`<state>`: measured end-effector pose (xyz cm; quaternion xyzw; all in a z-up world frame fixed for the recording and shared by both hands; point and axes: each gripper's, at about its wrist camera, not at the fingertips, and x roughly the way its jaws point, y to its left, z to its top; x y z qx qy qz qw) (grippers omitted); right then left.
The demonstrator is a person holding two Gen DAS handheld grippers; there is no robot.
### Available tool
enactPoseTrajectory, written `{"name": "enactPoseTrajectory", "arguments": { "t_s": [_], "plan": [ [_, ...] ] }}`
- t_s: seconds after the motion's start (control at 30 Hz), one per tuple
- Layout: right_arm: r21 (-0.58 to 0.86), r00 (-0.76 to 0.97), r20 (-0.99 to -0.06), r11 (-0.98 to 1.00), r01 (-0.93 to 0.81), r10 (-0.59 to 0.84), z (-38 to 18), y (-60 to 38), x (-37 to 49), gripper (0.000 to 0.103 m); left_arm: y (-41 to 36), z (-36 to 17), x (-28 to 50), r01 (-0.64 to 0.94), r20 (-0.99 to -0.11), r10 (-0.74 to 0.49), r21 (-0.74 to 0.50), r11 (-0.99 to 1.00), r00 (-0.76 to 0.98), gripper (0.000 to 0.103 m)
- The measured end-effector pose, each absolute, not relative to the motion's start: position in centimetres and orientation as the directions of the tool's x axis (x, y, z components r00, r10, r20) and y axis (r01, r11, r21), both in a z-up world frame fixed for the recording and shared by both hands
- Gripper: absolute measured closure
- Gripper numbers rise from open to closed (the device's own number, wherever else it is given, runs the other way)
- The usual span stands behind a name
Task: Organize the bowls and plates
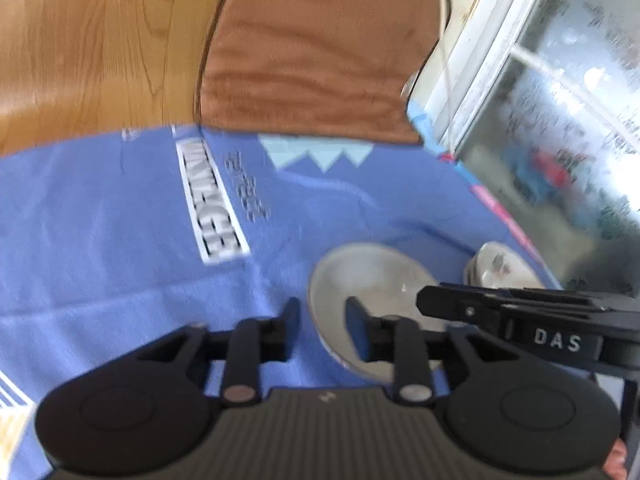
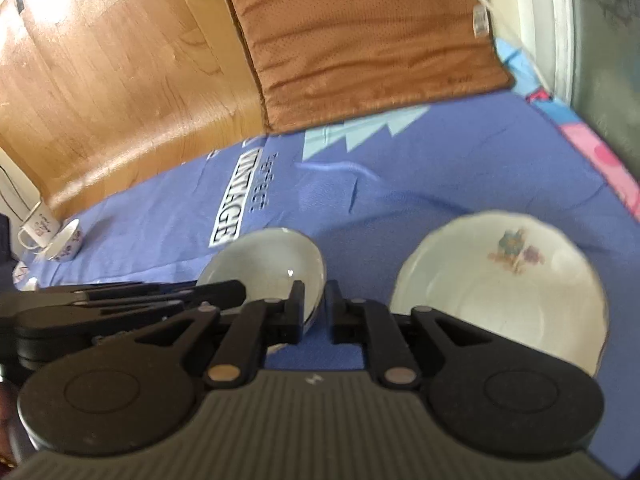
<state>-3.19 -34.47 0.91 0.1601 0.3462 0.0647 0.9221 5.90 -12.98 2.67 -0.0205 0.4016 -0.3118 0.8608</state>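
Note:
A clear glass bowl [image 1: 372, 280] sits on a blue printed cloth [image 1: 120, 220]. My left gripper [image 1: 323, 320] straddles its left rim with a visible gap, the jaws not pressing. In the right wrist view my right gripper [image 2: 315, 308] stands narrowly apart around the right rim of the same glass bowl [image 2: 264, 256]. Each gripper shows in the other's view: the right gripper [image 1: 520, 312] from the right, the left gripper [image 2: 140, 296] from the left. A white scalloped bowl with a flower print [image 2: 500, 284] lies to the right of the glass one, also seen as the flower bowl [image 1: 504, 268].
A brown cushion [image 2: 360, 40] lies beyond the cloth on a wooden floor [image 2: 120, 80]. A frosted glass door [image 1: 560, 120] and a white cable [image 2: 480, 12] stand at the right. A mug [image 2: 38, 228] and a small patterned bowl [image 2: 66, 240] sit at the cloth's far left.

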Motion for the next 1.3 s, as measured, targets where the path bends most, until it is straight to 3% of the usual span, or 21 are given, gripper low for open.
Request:
{"name": "enactPoseTrajectory", "arguments": {
  "t_s": [0.07, 0.3, 0.43, 0.6, 0.7, 0.87, 1.07, 1.13, 1.2, 1.3],
  "plan": [
    [0.330, 0.780, -0.586, 0.944, -0.019, 0.220, 1.9, -34.4, -3.2, 0.072, -11.7, 4.0, 5.5, 0.518, -0.650, -0.550, -0.269, 0.812, 0.524, 0.070],
    [0.293, 0.841, -0.469, 0.946, -0.139, 0.269, 5.8, -31.1, -3.3, 0.072, 0.6, 6.6, 3.4, 0.409, -0.548, -0.517, -0.317, 0.856, 0.657, 0.071],
    [0.313, 0.769, -0.490, 0.906, -0.285, 0.411, 6.4, -25.8, -2.0, 0.072, 9.6, 6.7, 2.3, 0.244, -0.549, -0.391, -0.323, 0.914, 0.739, 0.072],
    [0.397, 0.602, -0.539, 0.808, -0.436, 0.590, 6.0, -17.0, 1.1, 0.072, 20.4, 6.6, 2.0, -0.032, -0.579, -0.142, -0.279, 0.960, 0.803, 0.073],
    [0.408, 0.528, -0.554, 0.763, -0.502, 0.644, 6.0, -10.9, 2.4, 0.072, 24.7, 5.9, 2.8, -0.126, -0.616, -0.079, -0.281, 0.951, 0.783, 0.073],
    [0.455, 0.413, -0.591, 0.709, -0.539, 0.693, 5.1, -2.4, 5.3, 0.072, 27.0, 4.1, 4.1, -0.142, -0.650, -0.090, -0.297, 0.944, 0.755, 0.073],
    [0.409, 0.384, -0.661, 0.739, -0.535, 0.645, 3.1, 2.9, 6.9, 0.072, 27.0, 2.3, 4.9, -0.133, -0.662, -0.128, -0.329, 0.935, 0.738, 0.073],
    [0.404, 0.382, -0.675, 0.749, -0.525, 0.631, 2.5, 3.5, 7.2, 0.072, 27.3, 1.6, 5.0, -0.135, -0.664, -0.141, -0.346, 0.928, 0.735, 0.080],
    [0.415, 0.370, -0.680, 0.748, -0.518, 0.633, 2.2, 3.5, 7.2, 0.082, 27.5, 1.0, 5.1, -0.128, -0.663, -0.172, -0.378, 0.917, 0.728, 0.090],
    [0.441, 0.350, -0.672, 0.733, -0.517, 0.652, 2.3, 3.0, 6.7, 0.095, 26.6, 1.2, 4.7, -0.124, -0.656, -0.167, -0.374, 0.919, 0.736, 0.093]
  ]
}}
